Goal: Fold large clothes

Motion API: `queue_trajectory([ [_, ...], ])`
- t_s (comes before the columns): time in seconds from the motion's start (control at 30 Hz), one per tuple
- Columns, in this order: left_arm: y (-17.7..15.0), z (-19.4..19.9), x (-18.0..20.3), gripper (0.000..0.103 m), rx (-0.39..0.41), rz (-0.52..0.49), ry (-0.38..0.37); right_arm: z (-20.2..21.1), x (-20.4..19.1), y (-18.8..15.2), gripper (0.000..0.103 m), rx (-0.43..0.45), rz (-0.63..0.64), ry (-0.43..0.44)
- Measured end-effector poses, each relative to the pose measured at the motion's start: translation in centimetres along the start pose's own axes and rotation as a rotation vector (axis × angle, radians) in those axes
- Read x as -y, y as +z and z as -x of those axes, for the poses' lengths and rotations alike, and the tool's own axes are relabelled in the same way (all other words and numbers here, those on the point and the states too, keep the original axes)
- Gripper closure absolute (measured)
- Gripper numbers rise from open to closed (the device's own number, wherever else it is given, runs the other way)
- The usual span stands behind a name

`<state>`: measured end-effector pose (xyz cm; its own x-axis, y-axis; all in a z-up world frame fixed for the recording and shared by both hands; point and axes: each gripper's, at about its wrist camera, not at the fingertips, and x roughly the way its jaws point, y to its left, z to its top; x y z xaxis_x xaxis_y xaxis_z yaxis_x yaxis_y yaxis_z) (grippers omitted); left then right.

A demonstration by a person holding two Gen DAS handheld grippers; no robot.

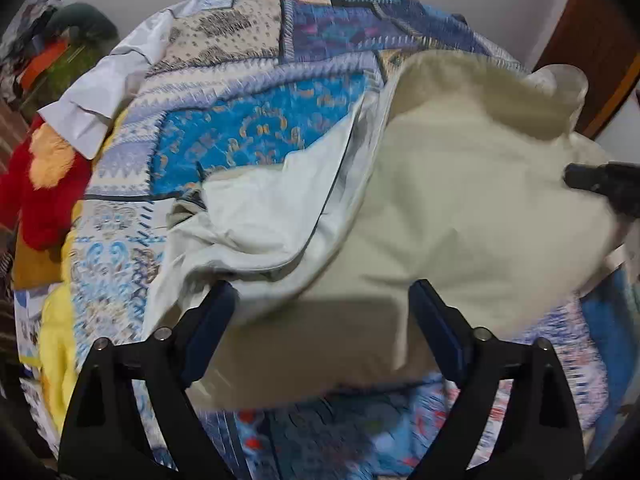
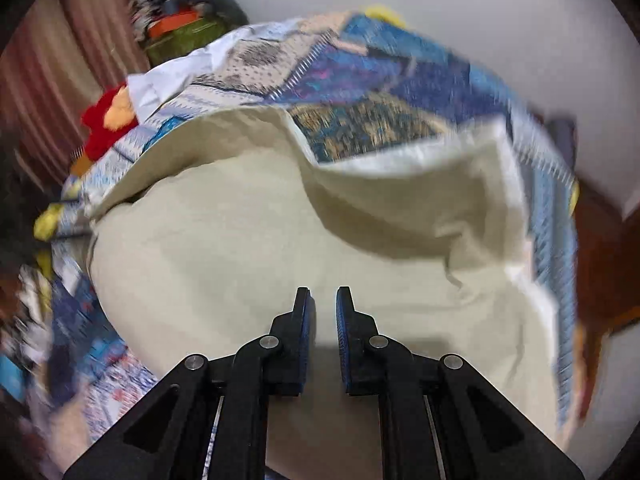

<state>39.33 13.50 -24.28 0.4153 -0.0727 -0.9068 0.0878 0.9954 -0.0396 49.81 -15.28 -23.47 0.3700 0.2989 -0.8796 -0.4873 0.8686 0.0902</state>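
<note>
A large cream garment (image 1: pixel 460 184) with a pale grey-white lining (image 1: pixel 272 216) lies partly folded on a blue patterned bedspread (image 1: pixel 256 124). My left gripper (image 1: pixel 320 304) is open and empty, its jaws wide apart just above the garment's near edge. The right gripper's black tip (image 1: pixel 600 184) shows at the right edge of the left wrist view, over the cream cloth. In the right wrist view the right gripper (image 2: pixel 325 300) hovers over the cream garment (image 2: pixel 248 248), jaws a narrow gap apart with nothing between them.
A white cloth (image 1: pixel 104 92) lies at the bedspread's far left. A red and orange plush toy (image 1: pixel 44 184) and a yellow item (image 1: pixel 56 344) sit along the left edge. A pile of clothes (image 2: pixel 184 12) is beyond the bed. A brown wooden door (image 1: pixel 592 52) stands at the right.
</note>
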Motion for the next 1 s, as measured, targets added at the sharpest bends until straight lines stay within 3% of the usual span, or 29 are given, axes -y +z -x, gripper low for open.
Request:
queue_trajectory([
  [0.07, 1.0, -0.3, -1.4, 0.002, 0.017, 0.033, -0.041, -1.0, 1.8, -0.4, 0.094, -0.057, -0.095, 0.098],
  [0.13, 2.4, 0.1, -2.8, 0.003, 0.042, 0.063, -0.012, -1.3, 3.4, -1.3, 0.094, -0.068, -0.174, 0.166],
  [0.2, 4.1, -0.3, -4.3, 0.003, 0.052, 0.063, 0.122, -1.2, 4.1, -2.2, 0.094, -0.067, -0.197, 0.184],
  [0.3, 6.4, -2.3, -7.0, 0.004, -0.005, 0.054, 0.336, -0.7, 3.9, -3.6, 0.094, -0.059, -0.161, 0.184],
  [0.37, 7.4, -3.3, -9.1, 0.014, -0.054, 0.095, 0.423, -0.6, 3.6, -4.3, 0.094, -0.056, -0.142, 0.170],
  [0.43, 7.8, -2.7, -11.0, 0.021, -0.066, 0.204, 0.395, -0.2, 3.5, -4.8, 0.094, -0.047, -0.134, 0.152],
  [0.53, 7.5, -0.3, -10.4, 0.021, 0.018, 0.258, 0.267, 0.1, 3.4, -4.6, 0.094, -0.063, -0.130, 0.137],
  [0.7, 7.7, 1.6, -3.0, 0.018, 0.059, 0.080, 0.133, 0.7, 2.2, -2.1, 0.094, -0.069, -0.055, 0.102],
  [0.83, 7.0, -0.4, 2.9, 0.014, 0.015, -0.043, 0.050, 0.2, 1.0, 0.6, 0.094, -0.068, 0.022, 0.080],
  [0.87, 6.4, -1.2, 4.2, 0.014, -0.005, -0.077, 0.055, -0.1, 1.0, 1.2, 0.094, -0.067, 0.033, 0.060],
  [0.93, 5.3, -2.3, 6.0, 0.013, 0.011, -0.139, 0.140, -0.8, 1.8, 2.3, 0.094, -0.063, 0.037, -0.016],
  [1.0, 4.7, -2.1, 6.3, 0.013, 0.034, -0.135, 0.159, -1.4, 3.6, 3.3, 0.094, -0.060, -0.015, -0.111],
])
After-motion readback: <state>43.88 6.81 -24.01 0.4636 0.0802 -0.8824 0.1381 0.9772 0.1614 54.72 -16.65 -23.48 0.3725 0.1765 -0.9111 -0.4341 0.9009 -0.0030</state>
